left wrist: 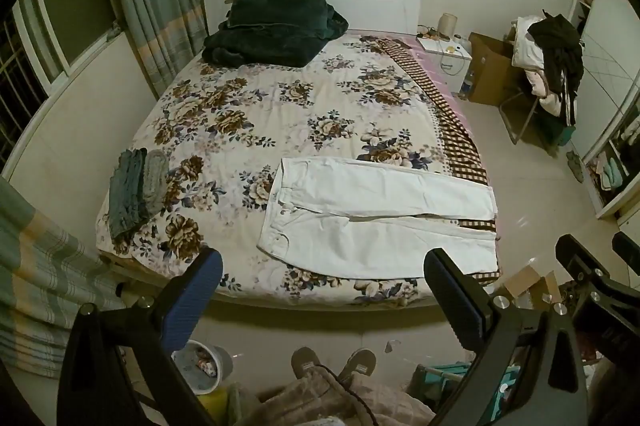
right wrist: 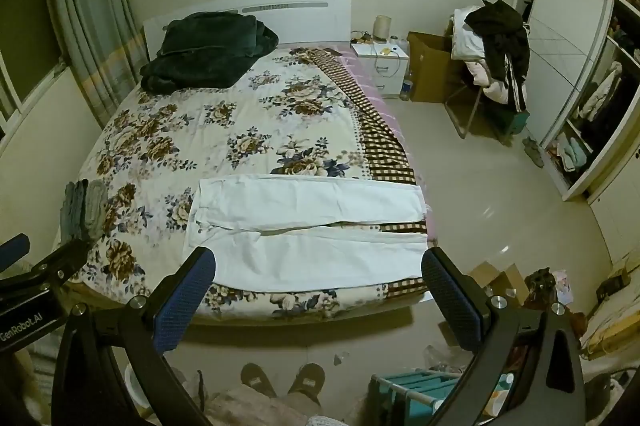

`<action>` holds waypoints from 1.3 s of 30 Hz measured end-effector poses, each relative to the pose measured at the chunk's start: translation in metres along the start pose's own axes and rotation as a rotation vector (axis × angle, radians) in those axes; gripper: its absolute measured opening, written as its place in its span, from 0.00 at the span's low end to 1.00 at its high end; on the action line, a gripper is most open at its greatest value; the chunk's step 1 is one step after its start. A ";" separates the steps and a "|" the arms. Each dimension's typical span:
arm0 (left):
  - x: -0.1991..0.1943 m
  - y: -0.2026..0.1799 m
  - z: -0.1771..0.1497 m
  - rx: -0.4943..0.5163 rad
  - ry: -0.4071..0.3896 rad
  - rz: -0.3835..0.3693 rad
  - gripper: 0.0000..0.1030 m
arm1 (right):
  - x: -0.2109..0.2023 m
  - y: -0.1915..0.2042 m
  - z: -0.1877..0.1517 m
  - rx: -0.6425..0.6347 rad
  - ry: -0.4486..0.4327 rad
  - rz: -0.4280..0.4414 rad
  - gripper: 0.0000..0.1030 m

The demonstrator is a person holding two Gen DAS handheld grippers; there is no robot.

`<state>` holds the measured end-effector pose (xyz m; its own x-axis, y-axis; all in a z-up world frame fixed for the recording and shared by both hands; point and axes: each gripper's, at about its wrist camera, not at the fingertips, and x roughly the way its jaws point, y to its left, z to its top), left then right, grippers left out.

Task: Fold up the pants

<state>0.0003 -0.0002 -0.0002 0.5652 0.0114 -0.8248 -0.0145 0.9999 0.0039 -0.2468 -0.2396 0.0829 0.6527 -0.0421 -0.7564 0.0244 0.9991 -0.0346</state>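
White pants [left wrist: 372,214] lie flat, legs parted, on the foot of the bed [left wrist: 248,114], waistband toward its middle. Left gripper [left wrist: 320,286] wide open, empty, hovering off the bed's foot; right gripper [right wrist: 318,286] likewise. Advise: pinch the near leg's waist and hem together, then lift it evenly over the far leg.

White trousers flat on the bed, our left gripper held wide above the floor.

We see the white trousers [left wrist: 376,222] spread at the bed's [left wrist: 248,114] foot edge, legs reaching its right corner. Folded grey clothes [left wrist: 136,190] sit at the left edge, a dark green blanket [left wrist: 272,30] at the headboard. Our left gripper [left wrist: 324,290] holds nothing.
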 end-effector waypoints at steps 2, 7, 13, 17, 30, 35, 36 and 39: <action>0.000 0.000 0.000 0.001 0.002 0.001 1.00 | -0.001 0.002 -0.002 0.002 -0.001 -0.001 1.00; 0.000 0.000 0.000 0.001 0.004 0.000 1.00 | 0.002 -0.003 0.004 -0.005 0.005 0.002 1.00; 0.000 0.000 0.000 0.001 0.005 0.000 1.00 | 0.002 -0.002 0.003 -0.007 0.007 0.001 1.00; 0.000 0.000 0.000 0.000 0.003 0.002 1.00 | 0.001 -0.002 0.002 -0.007 0.007 0.001 1.00; 0.000 0.000 0.000 0.001 0.001 0.001 1.00 | 0.006 0.015 -0.005 -0.012 0.005 0.006 1.00; 0.000 0.000 0.000 0.001 0.002 0.000 1.00 | 0.005 0.014 -0.003 -0.011 0.006 0.005 1.00; 0.000 0.000 0.000 0.000 0.002 0.000 1.00 | 0.005 0.015 -0.003 -0.011 0.006 0.005 1.00; 0.000 -0.001 0.000 0.001 0.001 0.000 1.00 | 0.005 0.013 -0.002 -0.012 0.007 0.008 1.00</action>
<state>0.0006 -0.0007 -0.0004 0.5646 0.0117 -0.8253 -0.0138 0.9999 0.0047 -0.2452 -0.2272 0.0776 0.6473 -0.0343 -0.7615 0.0100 0.9993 -0.0366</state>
